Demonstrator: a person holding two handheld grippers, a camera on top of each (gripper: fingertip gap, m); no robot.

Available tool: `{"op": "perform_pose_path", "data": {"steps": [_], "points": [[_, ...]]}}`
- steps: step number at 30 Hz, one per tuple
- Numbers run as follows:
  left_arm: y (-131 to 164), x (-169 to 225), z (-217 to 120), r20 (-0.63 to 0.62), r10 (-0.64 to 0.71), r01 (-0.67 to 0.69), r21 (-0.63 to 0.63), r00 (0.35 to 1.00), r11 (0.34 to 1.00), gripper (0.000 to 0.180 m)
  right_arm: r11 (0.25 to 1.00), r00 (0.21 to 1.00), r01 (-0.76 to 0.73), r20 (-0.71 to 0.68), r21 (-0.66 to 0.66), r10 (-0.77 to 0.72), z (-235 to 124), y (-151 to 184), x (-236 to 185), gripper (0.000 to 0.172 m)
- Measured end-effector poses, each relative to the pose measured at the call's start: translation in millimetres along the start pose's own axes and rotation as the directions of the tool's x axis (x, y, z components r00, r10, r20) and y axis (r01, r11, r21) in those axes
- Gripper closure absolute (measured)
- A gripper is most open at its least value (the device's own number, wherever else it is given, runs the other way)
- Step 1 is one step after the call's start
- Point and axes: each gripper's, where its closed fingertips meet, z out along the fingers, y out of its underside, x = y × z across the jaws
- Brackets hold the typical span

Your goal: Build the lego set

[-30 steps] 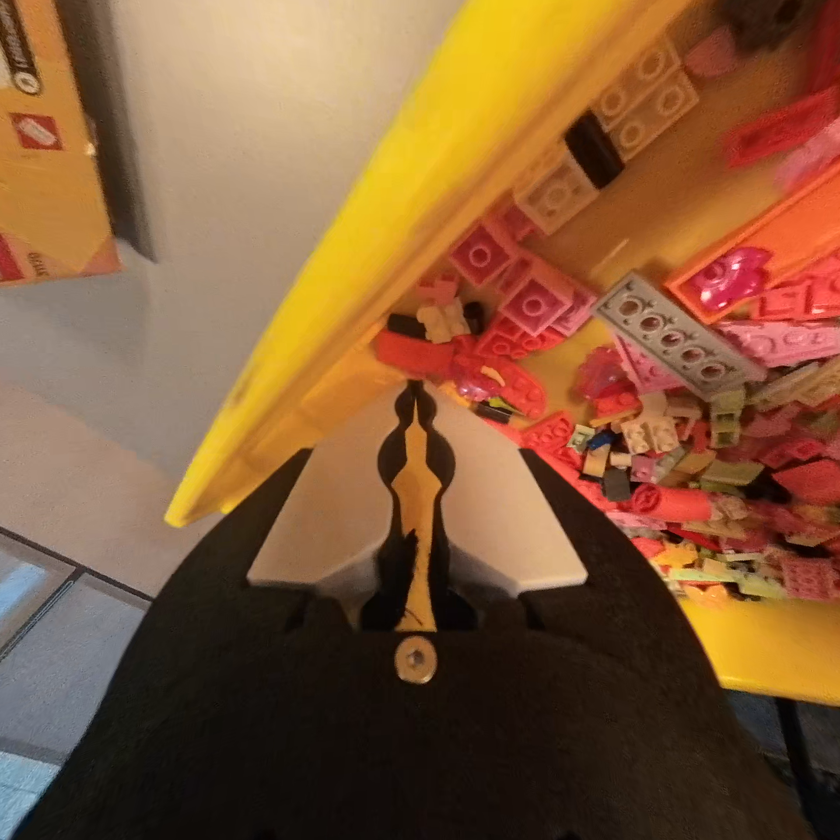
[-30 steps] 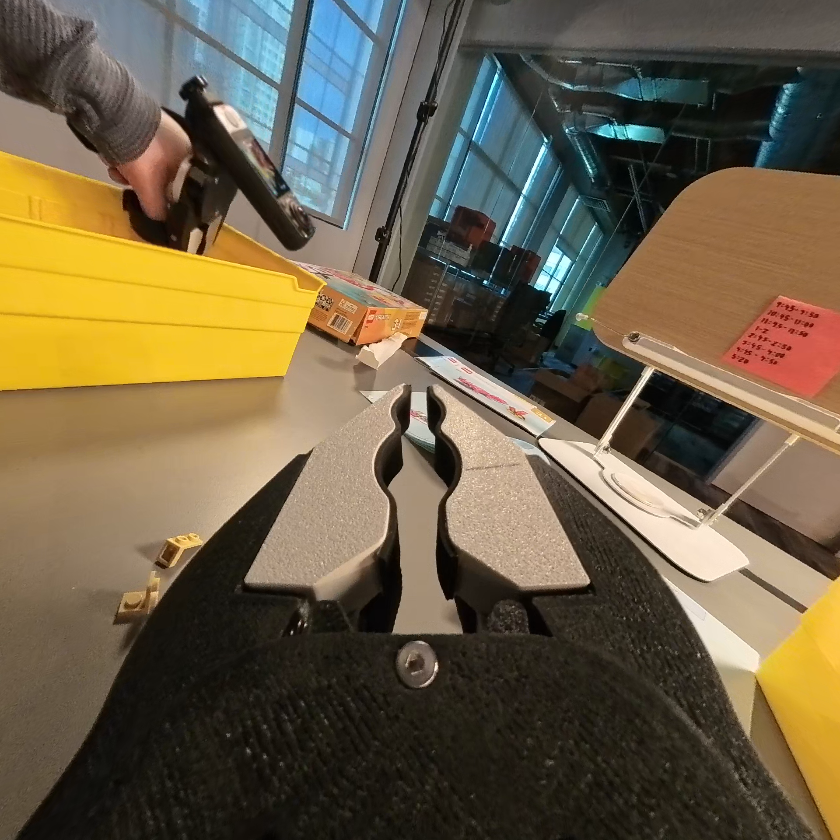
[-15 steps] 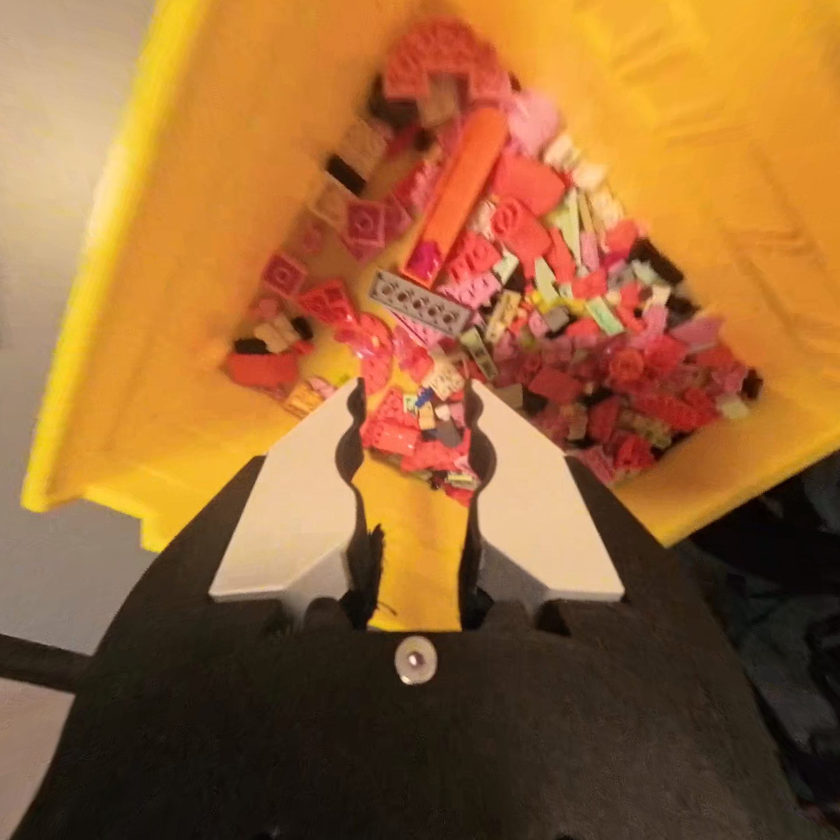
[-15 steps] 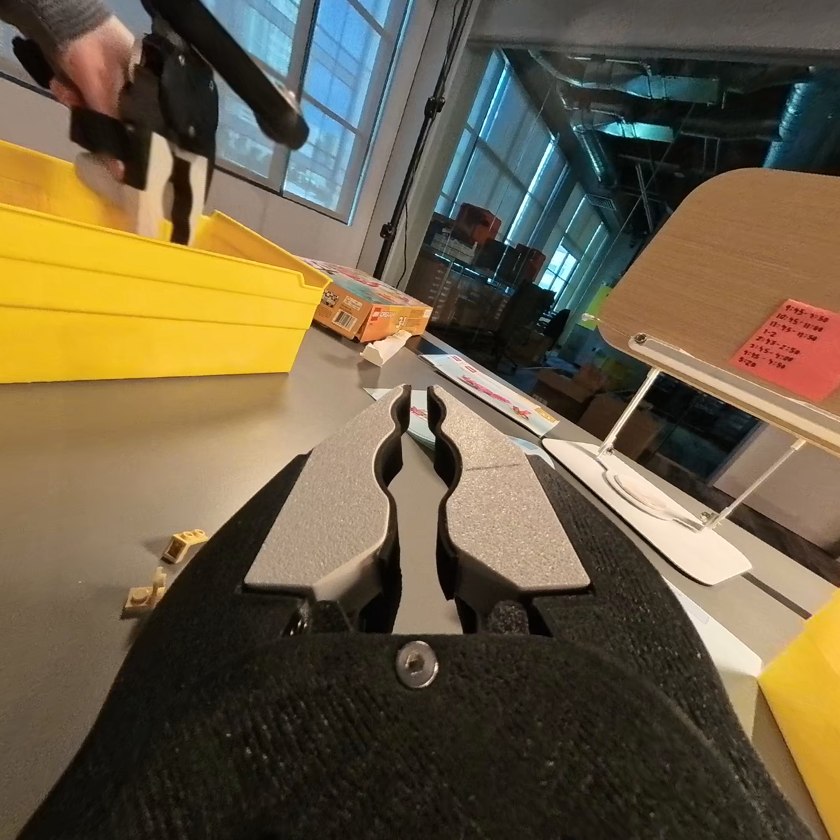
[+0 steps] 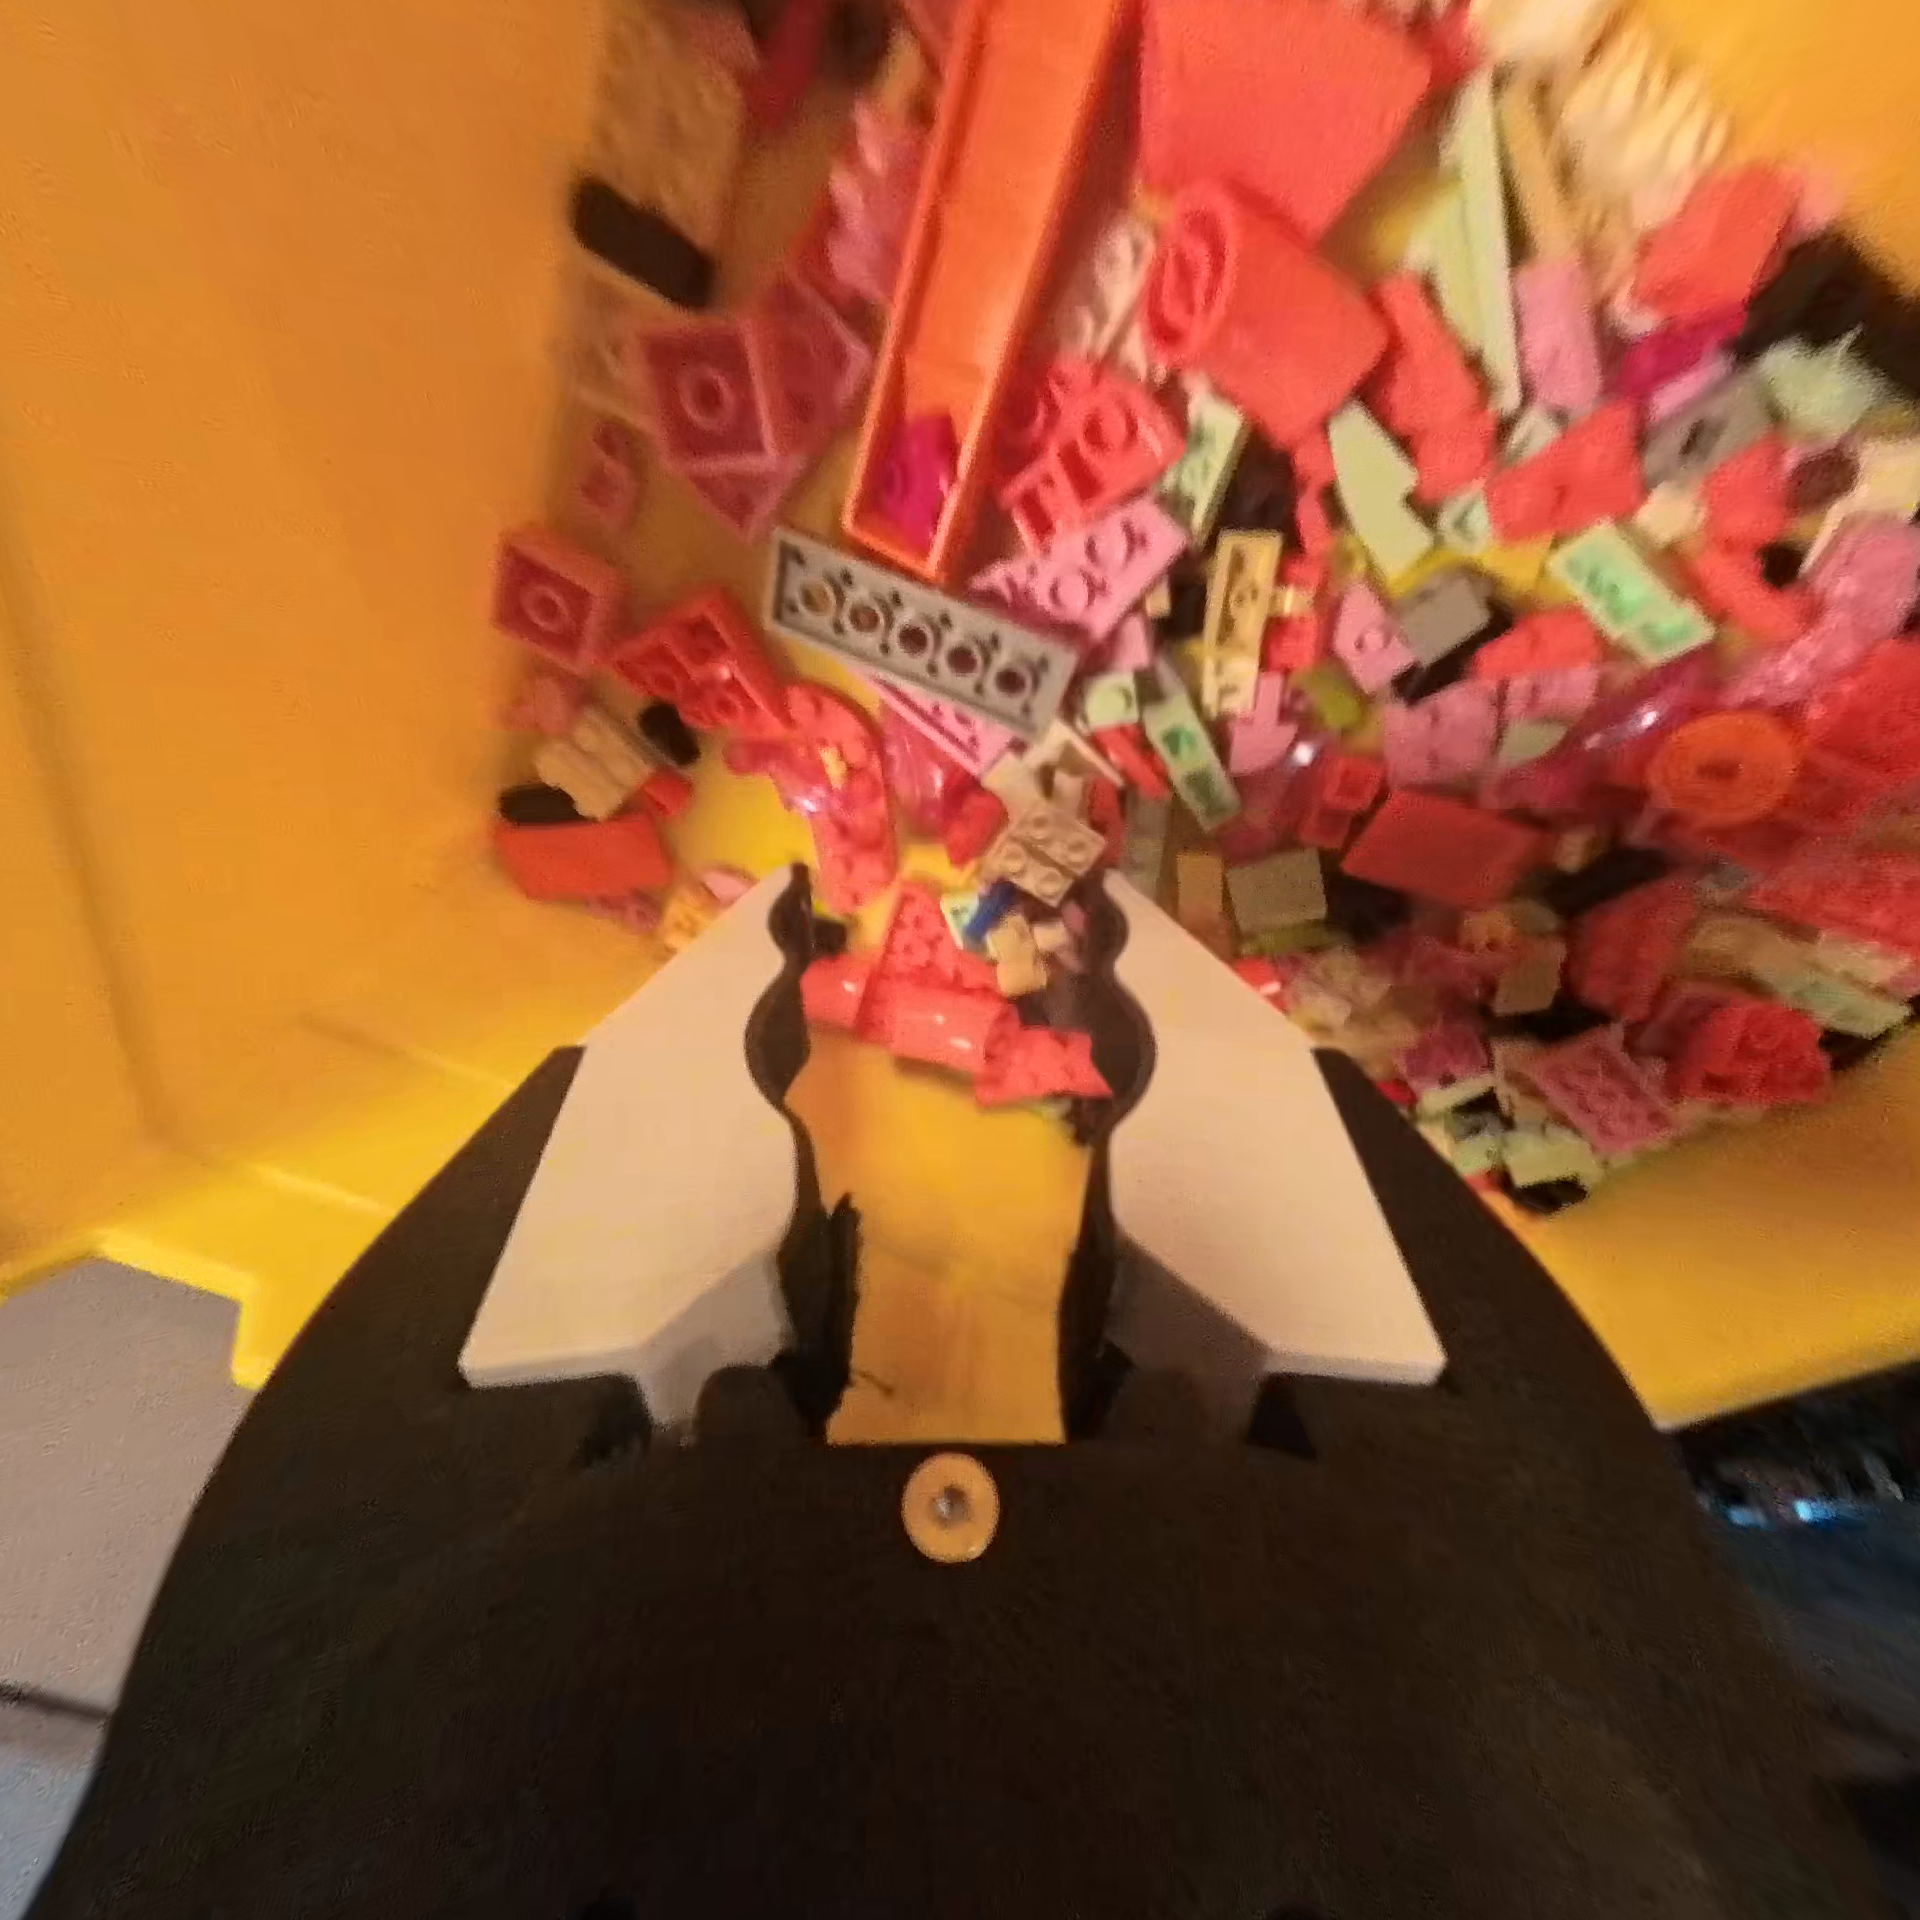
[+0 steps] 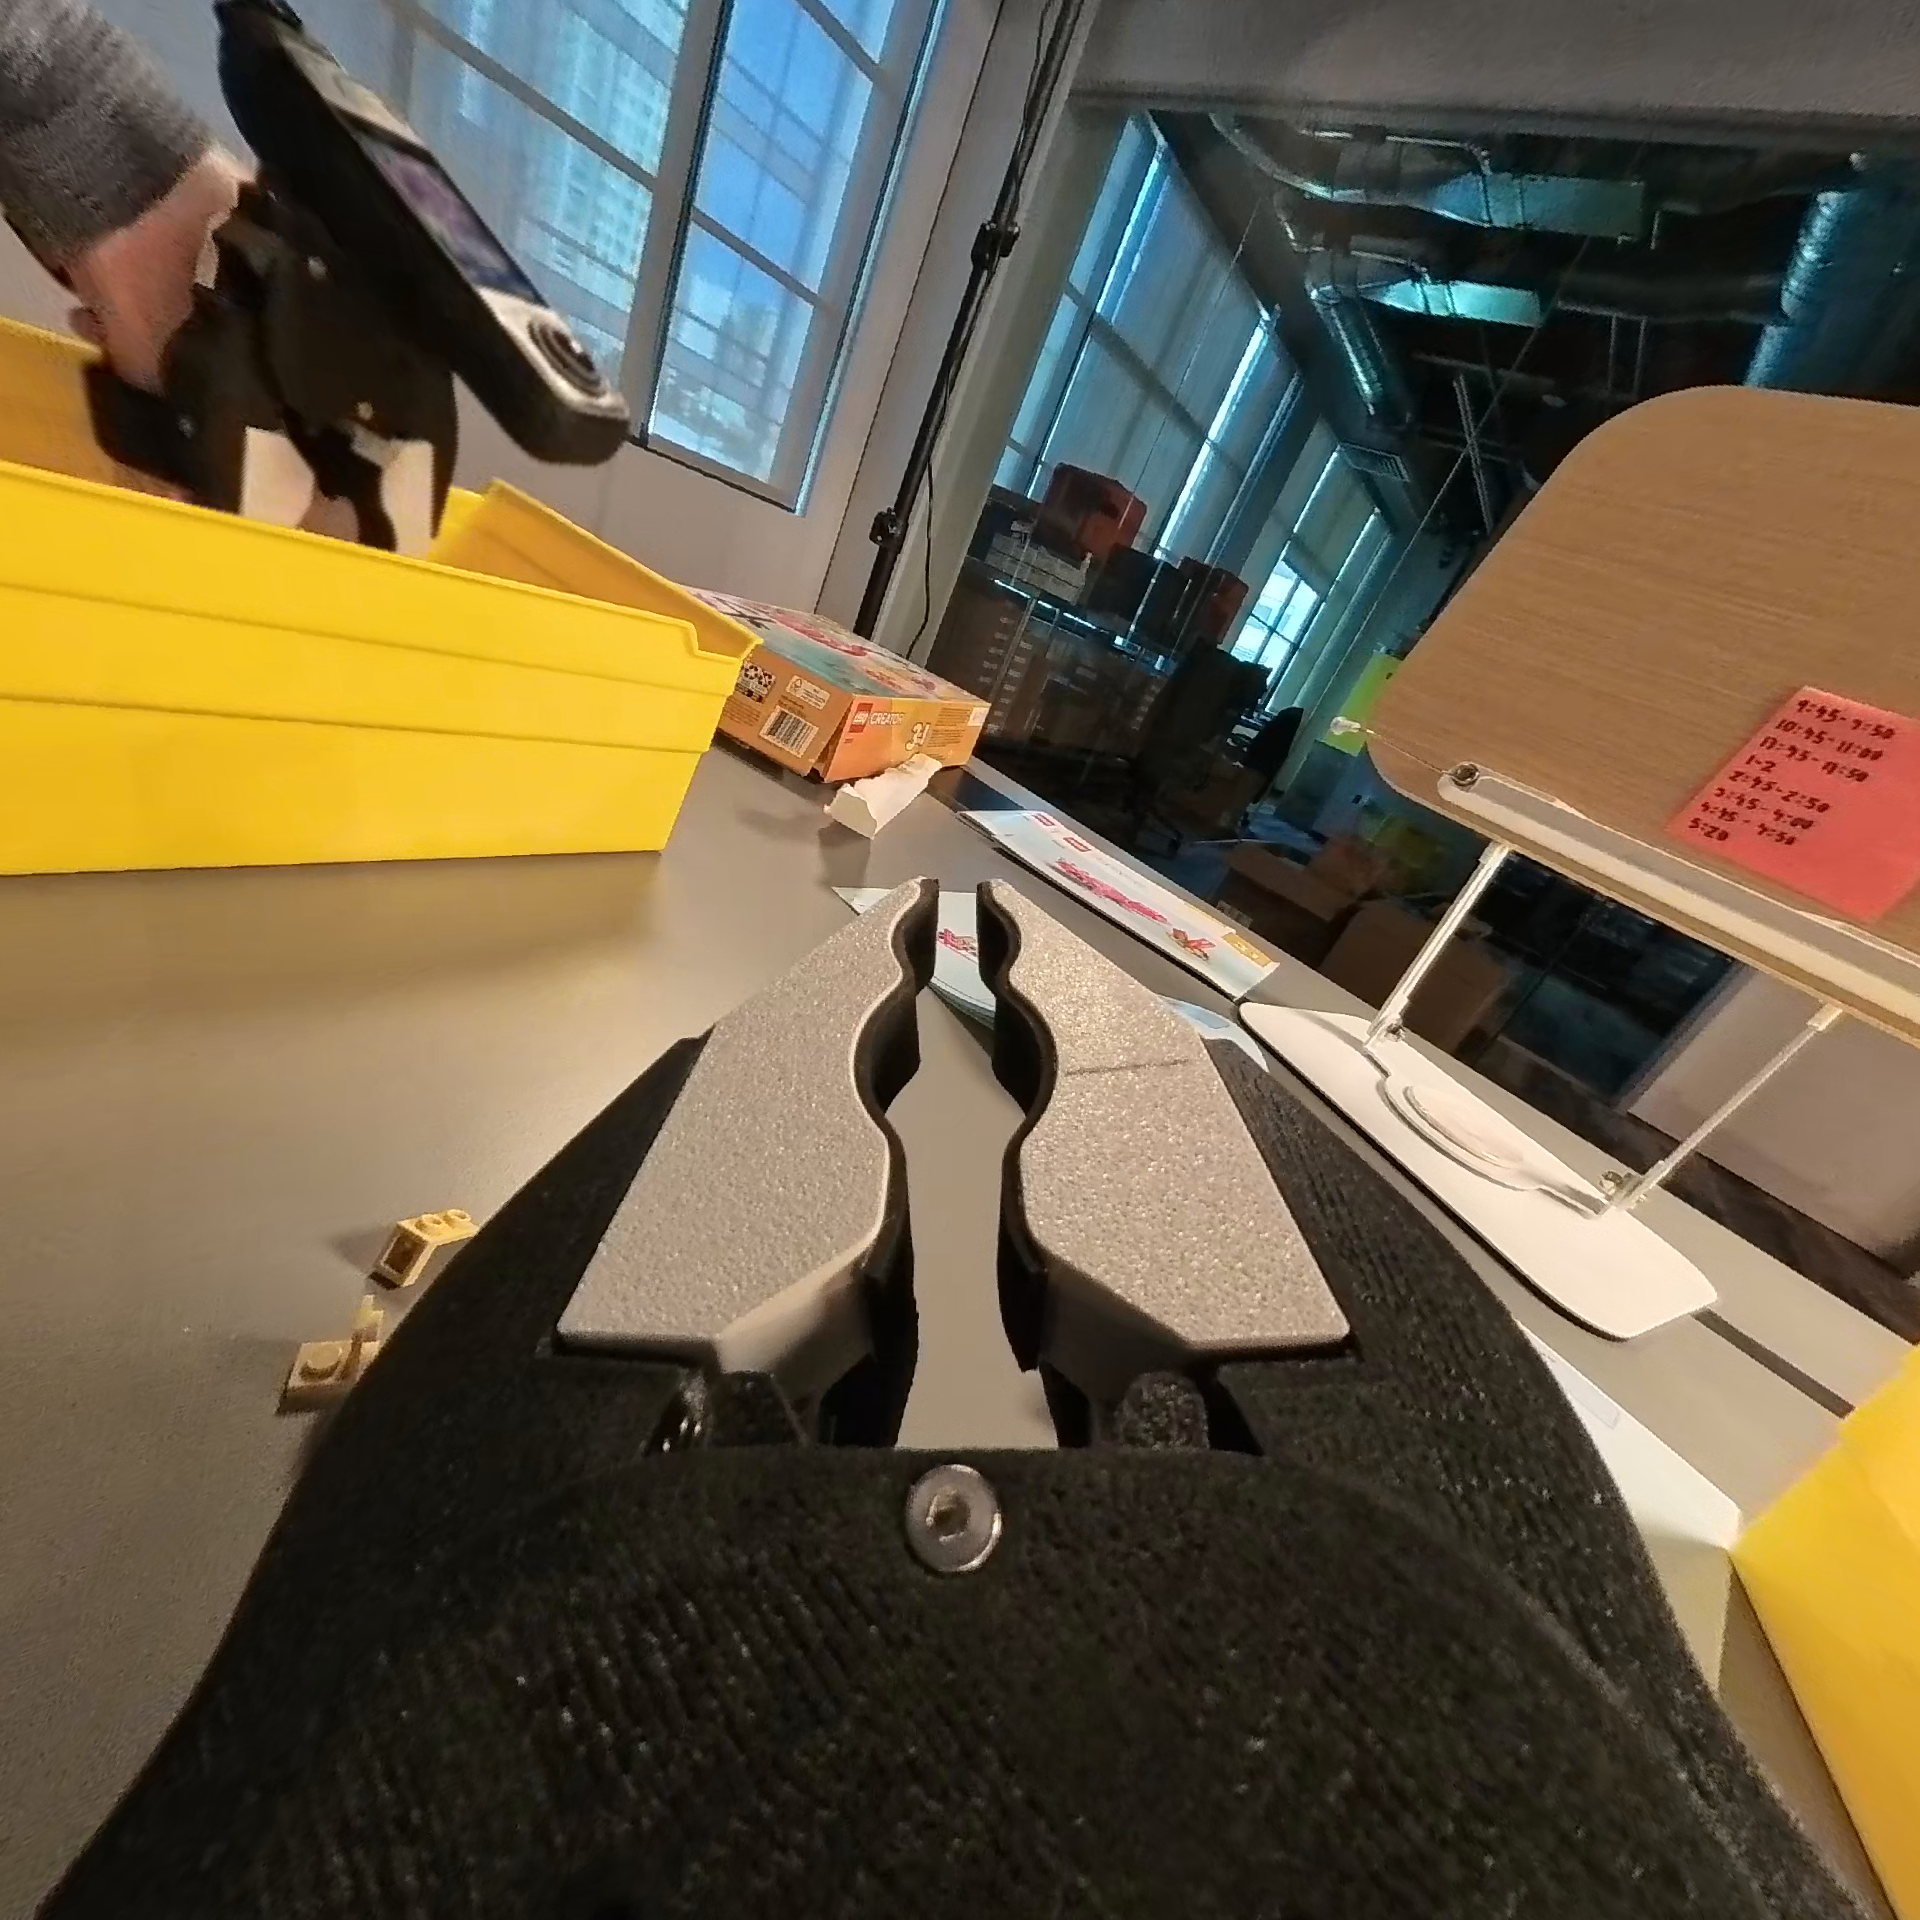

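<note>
1. Over the yellow bin [image 5: 260, 520], our left claw [image 5: 940, 914] points down into a heap of small building bricks [image 5: 1351, 623], its fingers spread wide with nothing pinched between them.
2. Straight ahead of its tips lie red plates [image 5: 914, 997] and a small grey studded brick [image 5: 1044, 852]; they show in the gap, but we cannot tell that either pad presses on them, as this view is blurred.
3. Farther ahead we see a grey perforated plate [image 5: 920, 644] lying crosswise, and beyond it a long orange piece [image 5: 987, 260] whose long axis runs away from the claw.
4. Most of the heap spreads to the right of the tips; to the left there is bare bin floor and the bin wall.
5. We see our right claw [image 6: 958, 894] well apart from the bin, low over the grey surface [image 6: 312, 1039], its fingers nearly together with a narrow slit between them and nothing in it.
6. Two tan bricks [image 6: 416, 1242] lie on the surface just to its left; printed leaflets [image 6: 1132, 904] lie ahead.
7. From the right wrist view, a hand [image 6: 145, 281] holds the left claw above the bin, so the left is the nearer to the bricks.
8. Around us stand a cardboard box [image 6: 862, 717], a wooden board on a clear stand [image 6: 1662, 644] with a red note, tall windows [image 6: 727, 260] and exposed ceiling ducts.
</note>
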Motion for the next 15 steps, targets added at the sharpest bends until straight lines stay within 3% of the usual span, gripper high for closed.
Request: {"op": "perform_pose_path", "data": {"steps": [3,9,15], "points": [[-6.4,-0.3,-5.6,-0.030,-0.054,0.056,0.053,0.998,0.997,0.127,1.000,1.000,0.000,-0.002,0.001,0.000,0.0,-0.1,0.5,0.167],[20.0,27.6,-24.4,-0.198,-0.020,0.023,0.015,0.980,1.000,0.123,1.000,1.000,-0.006,-0.003,0.003,0.006,-0.1,-0.1,1.5,0.166],[47.0,25.8,-3.2,-0.067,0.071,-0.081,-0.163,0.995,0.983,0.123,1.000,1.000,-0.009,-0.015,0.000,0.009,0.3,0.6,4.2,0.169]]}}
